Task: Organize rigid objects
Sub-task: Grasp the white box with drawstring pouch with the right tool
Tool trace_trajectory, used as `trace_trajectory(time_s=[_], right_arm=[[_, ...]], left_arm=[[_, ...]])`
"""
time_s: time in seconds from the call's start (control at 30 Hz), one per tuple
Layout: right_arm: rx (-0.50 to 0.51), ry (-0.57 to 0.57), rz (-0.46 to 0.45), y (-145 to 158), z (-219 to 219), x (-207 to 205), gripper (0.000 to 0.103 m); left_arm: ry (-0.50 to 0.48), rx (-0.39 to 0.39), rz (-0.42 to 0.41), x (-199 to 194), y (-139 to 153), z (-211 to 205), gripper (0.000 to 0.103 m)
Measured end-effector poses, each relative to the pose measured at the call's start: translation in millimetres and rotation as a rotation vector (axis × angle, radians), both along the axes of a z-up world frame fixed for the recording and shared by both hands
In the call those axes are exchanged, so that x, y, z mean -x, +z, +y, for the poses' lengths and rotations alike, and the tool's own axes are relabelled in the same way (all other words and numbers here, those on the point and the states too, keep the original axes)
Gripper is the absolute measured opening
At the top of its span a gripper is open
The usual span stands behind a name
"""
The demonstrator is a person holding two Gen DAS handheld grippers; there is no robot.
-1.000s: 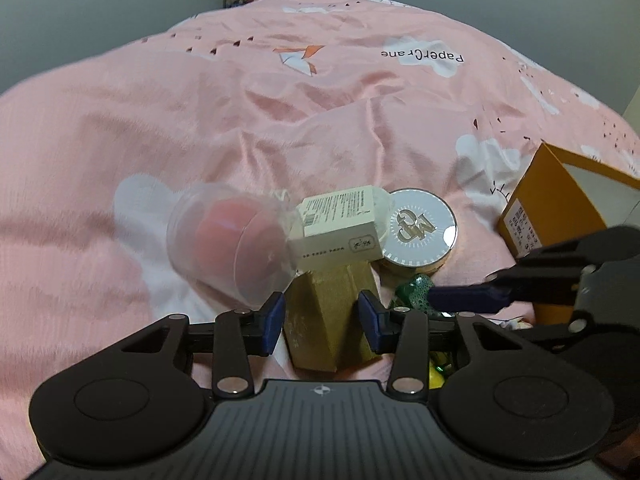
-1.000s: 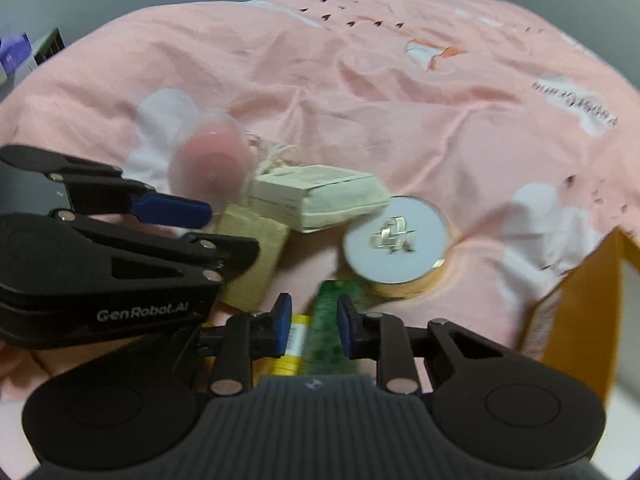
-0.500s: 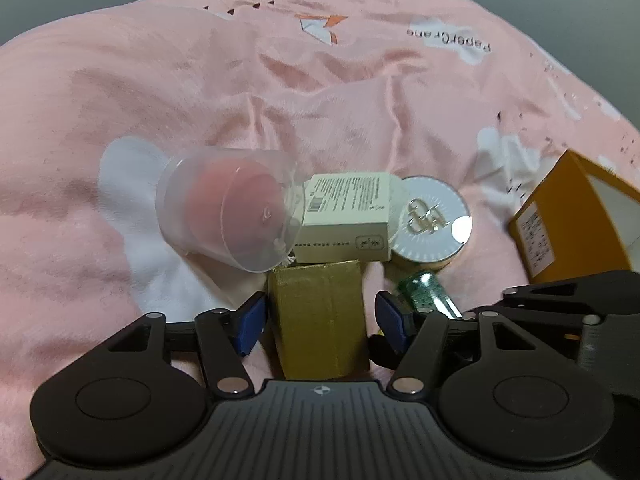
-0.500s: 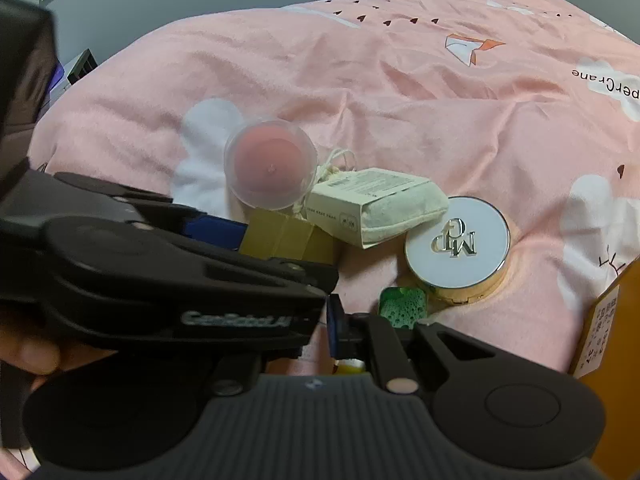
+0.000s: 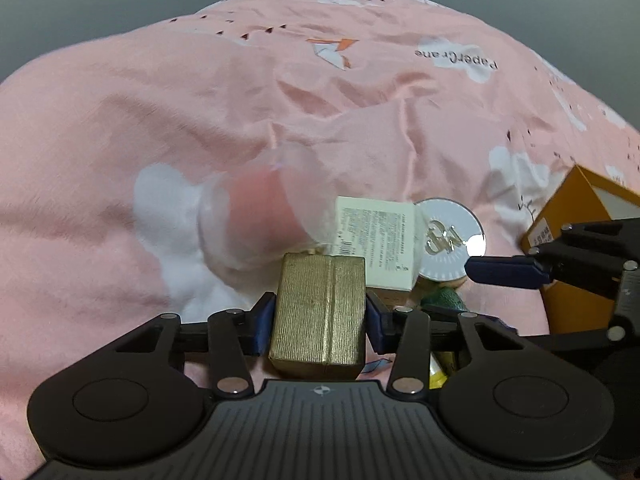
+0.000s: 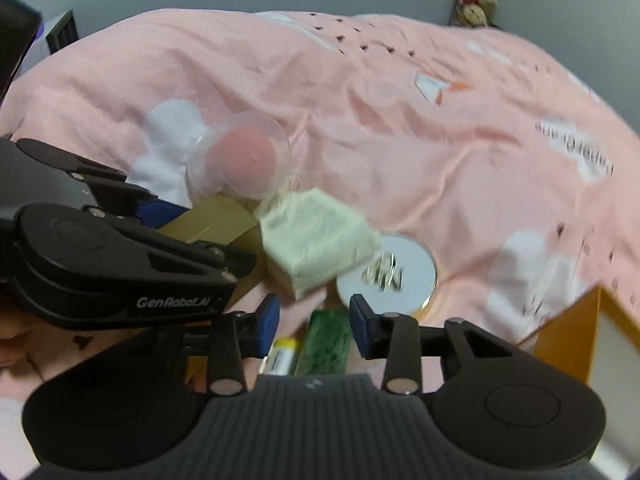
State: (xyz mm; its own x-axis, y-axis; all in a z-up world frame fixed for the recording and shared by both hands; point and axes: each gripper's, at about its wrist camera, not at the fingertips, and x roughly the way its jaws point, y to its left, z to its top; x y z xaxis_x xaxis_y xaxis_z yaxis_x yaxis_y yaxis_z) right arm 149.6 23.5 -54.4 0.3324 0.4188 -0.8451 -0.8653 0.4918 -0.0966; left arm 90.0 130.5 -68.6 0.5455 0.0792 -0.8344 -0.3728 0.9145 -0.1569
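Gold box (image 5: 320, 312) clamped in left hand-held gripper (image 5: 320, 316) — lift straight, clear of white carton (image 5: 376, 248) beside it — right hand-held gripper (image 6: 314, 320) parted, empty.

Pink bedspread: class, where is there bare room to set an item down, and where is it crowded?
The bedspread lies bare beyond the clear cup and left of it. It is crowded near both grippers: gold box, white box, round compact, green item and orange box sit close together.

Both the left gripper (image 5: 320, 316) and the right gripper (image 6: 314, 318) have matte black ribbed bodies, 2 round side discs, silver rivets and blue finger pads (image 5: 262, 322); white "GenRobot.AI" lettering marks one arm.
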Motion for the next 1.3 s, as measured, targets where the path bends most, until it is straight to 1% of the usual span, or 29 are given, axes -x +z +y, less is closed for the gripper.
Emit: trace_trajectory(time_s=[0.03,0.07,0.13,0.23,0.33,0.47,0.53,0.57,0.67,0.83,0.87,0.97,1.1,1.13,1.17,1.2,1.23,1.3], right_arm=[[0.013,0.016,-0.013,-1,4,-1,0.042],[0.037,0.038,-0.041,-3,9,-1,0.050],[0.080,0.066,-0.090,-9,17,1,0.059],[0.128,0.098,-0.141,-18,25,4,0.060],[0.171,0.160,-0.193,-25,33,11,0.072],[0.205,0.255,-0.279,-28,42,22,0.075],[0.214,0.303,-0.325,-29,48,26,0.075],[0.213,0.325,-0.333,-29,51,27,0.075],[0.206,0.367,-0.309,-31,57,24,0.075],[0.208,0.432,-0.293,-35,58,19,0.075],[0.213,0.440,-0.271,-36,58,17,0.076],[0.217,0.459,-0.271,-35,52,15,0.077],[0.217,0.456,-0.269,-33,49,7,0.077],[0.206,0.456,-0.267,-33,49,5,0.074],[0.190,0.442,-0.270,-33,48,0,0.064],[0.185,0.422,-0.281,-33,47,-5,0.064],[0.189,0.408,-0.267,-33,47,-9,0.062],[0.190,0.394,-0.246,-30,46,-12,0.053]], left_arm=[[0.005,0.003,-0.002,1,0,2,0.052],[0.008,0.008,-0.006,1,0,3,0.052],[0.008,0.007,-0.010,1,-1,3,0.052],[0.027,0.029,-0.023,3,-2,7,0.052],[0.035,0.022,-0.036,5,1,9,0.052],[0.046,0.045,-0.046,7,0,15,0.051],[0.053,0.060,-0.050,7,-1,18,0.051],[0.060,0.066,-0.049,7,-2,20,0.051],[0.072,0.063,-0.037,7,-5,24,0.051],[0.057,0.039,-0.031,4,-7,22,0.051],[0.056,0.044,-0.035,4,-7,22,0.051],[0.054,0.049,-0.041,5,-6,23,0.051],[0.055,0.050,-0.041,7,-6,23,0.051],[0.057,0.052,-0.041,8,-6,24,0.051],[0.058,0.057,-0.044,8,-5,24,0.051],[0.057,0.059,-0.047,9,-5,24,0.051],[0.055,0.059,-0.050,10,-4,24,0.051],[0.056,0.057,-0.052,11,-4,23,0.051]])
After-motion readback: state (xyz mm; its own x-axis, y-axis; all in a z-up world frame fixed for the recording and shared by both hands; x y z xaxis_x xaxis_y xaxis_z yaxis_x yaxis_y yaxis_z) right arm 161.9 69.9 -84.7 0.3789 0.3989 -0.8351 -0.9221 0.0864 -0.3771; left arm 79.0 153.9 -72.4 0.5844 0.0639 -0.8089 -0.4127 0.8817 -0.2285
